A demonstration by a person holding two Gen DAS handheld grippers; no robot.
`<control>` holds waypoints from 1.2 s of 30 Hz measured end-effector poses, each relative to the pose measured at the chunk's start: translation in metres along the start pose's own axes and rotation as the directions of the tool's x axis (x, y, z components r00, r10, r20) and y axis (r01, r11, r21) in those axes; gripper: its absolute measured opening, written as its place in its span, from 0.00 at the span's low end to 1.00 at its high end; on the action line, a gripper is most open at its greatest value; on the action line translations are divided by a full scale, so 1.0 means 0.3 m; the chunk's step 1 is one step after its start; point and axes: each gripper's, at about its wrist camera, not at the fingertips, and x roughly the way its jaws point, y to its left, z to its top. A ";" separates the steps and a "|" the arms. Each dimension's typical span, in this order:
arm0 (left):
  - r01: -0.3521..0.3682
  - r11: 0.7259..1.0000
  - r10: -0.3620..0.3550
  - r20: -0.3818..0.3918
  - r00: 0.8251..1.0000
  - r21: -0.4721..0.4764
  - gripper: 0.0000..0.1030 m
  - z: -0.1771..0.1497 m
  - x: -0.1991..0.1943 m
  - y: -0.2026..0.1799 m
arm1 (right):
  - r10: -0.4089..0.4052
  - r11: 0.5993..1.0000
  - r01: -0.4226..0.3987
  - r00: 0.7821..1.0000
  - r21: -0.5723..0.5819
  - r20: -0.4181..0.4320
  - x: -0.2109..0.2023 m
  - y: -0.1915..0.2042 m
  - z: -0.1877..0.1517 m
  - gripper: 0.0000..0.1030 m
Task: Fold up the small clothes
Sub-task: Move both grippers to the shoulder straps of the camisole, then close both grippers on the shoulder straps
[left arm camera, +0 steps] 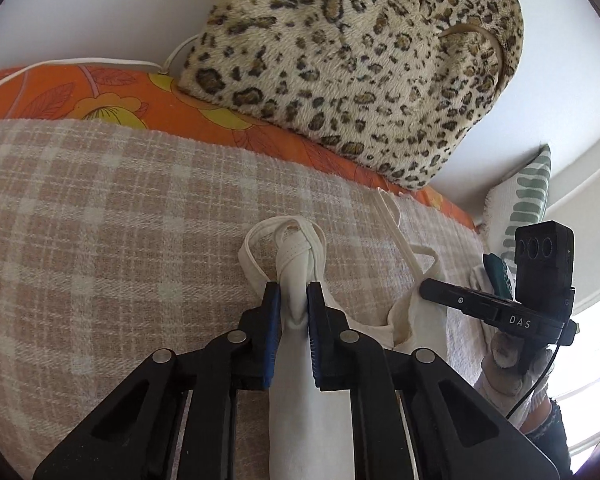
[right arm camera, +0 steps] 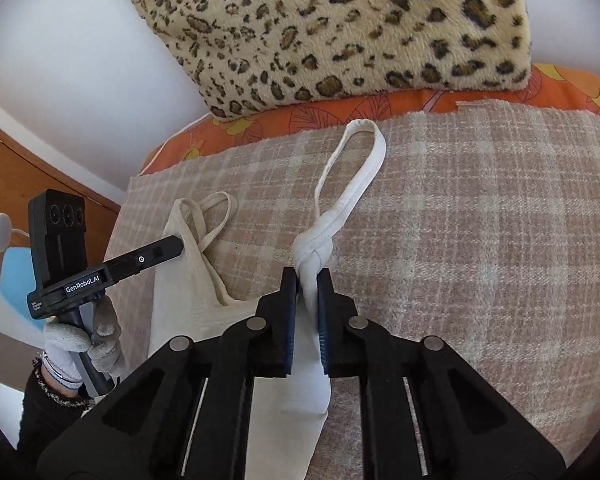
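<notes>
- Our left gripper [left arm camera: 294, 300] is clenched on one bunched shoulder strap of the white tank top [left arm camera: 308, 420], and our right gripper [right arm camera: 307, 292] is clenched on the other strap.
- The tank top lies on the checked blanket [left arm camera: 100, 208], near the leopard pillow [left arm camera: 360, 60].
- We judge the folding is only at its beginning: no finished fold is visible.
- We see no container in either view.

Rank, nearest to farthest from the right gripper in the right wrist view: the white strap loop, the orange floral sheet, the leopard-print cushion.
From the right gripper:
1. White strap loop, just ahead, lying on the plaid blanket.
2. Orange floral sheet, past the blanket's far edge.
3. Leopard-print cushion, at the back against the wall.
</notes>
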 end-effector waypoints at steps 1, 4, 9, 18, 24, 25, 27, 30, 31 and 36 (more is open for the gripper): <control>0.012 1.000 -0.012 0.014 1.000 0.004 0.07 0.005 -0.006 -0.001 | -0.018 1.000 0.018 1.000 -0.024 0.009 -0.010 0.017 0.007 0.09; 0.017 0.999 -0.019 0.059 0.998 0.038 0.05 0.013 -0.033 -0.014 | -0.051 0.995 0.054 0.998 -0.086 0.033 -0.030 0.056 0.025 0.09; 0.009 1.000 -0.009 0.040 0.999 -0.014 0.10 0.027 -0.028 0.032 | -0.084 0.993 0.084 0.996 -0.082 0.006 -0.003 0.028 0.027 0.09; -0.010 0.999 0.010 0.010 1.000 -0.032 0.13 0.018 0.033 0.033 | -0.039 0.999 0.039 0.999 0.010 -0.003 -0.006 -0.041 0.010 0.31; 0.027 1.000 -0.027 0.050 0.998 0.005 0.05 0.021 0.003 -0.017 | -0.074 0.997 0.075 0.997 -0.025 0.035 -0.033 0.021 0.013 0.09; 0.030 0.999 -0.031 0.059 0.998 0.014 0.05 0.022 -0.011 -0.029 | -0.072 0.997 0.073 0.996 -0.031 0.048 -0.046 0.031 0.014 0.08; 0.043 0.999 -0.045 0.073 0.996 0.021 0.05 0.023 -0.038 -0.050 | -0.065 0.997 0.067 0.996 -0.032 0.065 -0.075 0.048 0.013 0.08; 0.062 0.997 -0.066 0.092 0.994 0.041 0.05 0.015 -0.082 -0.092 | -0.046 0.998 0.049 0.995 -0.033 0.089 -0.126 0.074 0.001 0.08; 0.070 0.996 -0.075 0.097 0.992 0.054 0.05 0.009 -0.096 -0.110 | -0.040 0.998 0.044 0.994 -0.038 0.099 -0.143 0.086 -0.005 0.08; 0.098 0.990 -0.110 0.118 0.987 0.097 0.05 -0.031 -0.188 -0.189 | -0.007 0.997 0.017 0.990 -0.069 0.142 -0.234 0.142 -0.062 0.08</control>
